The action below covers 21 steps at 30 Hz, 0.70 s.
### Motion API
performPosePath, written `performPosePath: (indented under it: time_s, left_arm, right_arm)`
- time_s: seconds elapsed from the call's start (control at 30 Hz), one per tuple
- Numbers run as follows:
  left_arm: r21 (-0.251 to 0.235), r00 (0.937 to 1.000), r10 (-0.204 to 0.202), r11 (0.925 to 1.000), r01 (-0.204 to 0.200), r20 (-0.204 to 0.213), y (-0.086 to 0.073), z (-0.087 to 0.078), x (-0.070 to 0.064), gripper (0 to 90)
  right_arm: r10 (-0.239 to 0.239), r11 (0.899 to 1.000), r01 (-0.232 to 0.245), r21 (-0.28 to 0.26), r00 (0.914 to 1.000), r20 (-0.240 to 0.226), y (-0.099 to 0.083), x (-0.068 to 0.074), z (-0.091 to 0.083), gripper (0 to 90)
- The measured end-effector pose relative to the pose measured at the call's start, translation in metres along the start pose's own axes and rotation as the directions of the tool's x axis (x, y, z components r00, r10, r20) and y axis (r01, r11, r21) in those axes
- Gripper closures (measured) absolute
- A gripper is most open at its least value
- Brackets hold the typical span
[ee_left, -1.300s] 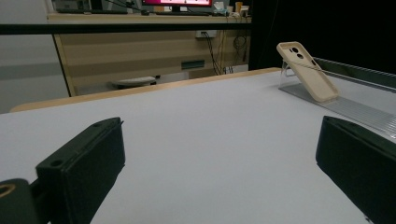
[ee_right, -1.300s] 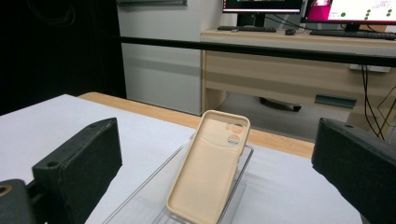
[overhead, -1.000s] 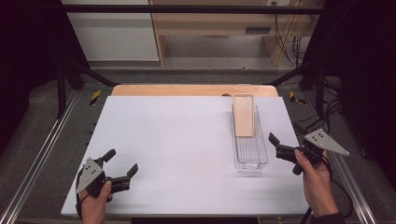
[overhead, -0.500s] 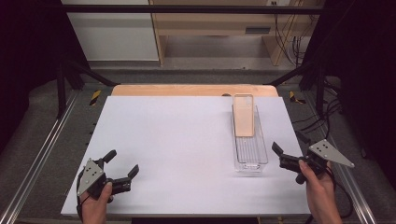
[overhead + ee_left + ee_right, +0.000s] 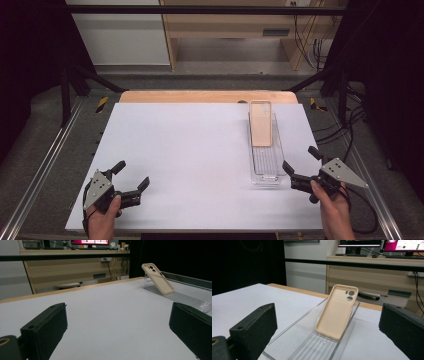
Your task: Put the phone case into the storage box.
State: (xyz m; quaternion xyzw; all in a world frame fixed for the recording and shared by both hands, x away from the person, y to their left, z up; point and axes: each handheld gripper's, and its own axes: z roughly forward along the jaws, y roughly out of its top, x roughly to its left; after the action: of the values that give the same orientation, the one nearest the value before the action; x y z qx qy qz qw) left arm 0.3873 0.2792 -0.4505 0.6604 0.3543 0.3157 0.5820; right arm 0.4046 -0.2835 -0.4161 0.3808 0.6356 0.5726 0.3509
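A beige phone case leans tilted against the far end of a clear plastic tray on the right part of the white table. My right gripper is open with nothing between its jaws, just right of the tray's near end, and it looks along the tray toward the case. My left gripper is open and empty at the table's front left, far from the tray.
The white tabletop has a wooden strip along its far edge. Metal rails run beside the table on both sides. A desk with monitors stands beyond the table.
My right gripper has drawn back toward the table's front edge and a little to the right. My left gripper has shifted slightly nearer the front edge. Both stay open.
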Motion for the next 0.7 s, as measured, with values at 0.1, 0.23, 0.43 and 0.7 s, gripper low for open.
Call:
performPosePath:
  time_s: [0.1, 0.23, 0.43, 0.7]
  left_arm:
    - [-0.001, 1.0, 0.001, 1.0, -0.001, 0.002, 0.0, 0.0, 0.0, 1.4]
    - [-0.001, 1.0, 0.002, 1.0, -0.002, 0.002, 0.0, 0.0, 0.0, 1.5]
    - [0.0, 0.9999, 0.008, 1.0, -0.008, 0.007, 0.0, 0.0, 0.0, 1.5]
    - [-0.005, 0.9998, 0.01, 0.9999, -0.01, 0.018, 0.0, 0.0, -0.001, 1.7]
  right_arm:
    - [-0.005, 1.0, 0.005, 0.004, 1.0, -0.008, -0.005, 0.003, 0.002, 2.1]
    - [0.001, 1.0, -0.001, 0.007, 0.9999, -0.016, -0.012, 0.006, 0.003, 2.1]
    - [0.016, 1.0, -0.016, 0.0, 0.9996, -0.024, -0.019, 0.007, 0.005, 2.1]
    - [0.026, 1.0, -0.027, -0.017, 0.998, -0.059, -0.032, 0.011, 0.01, 2.1]
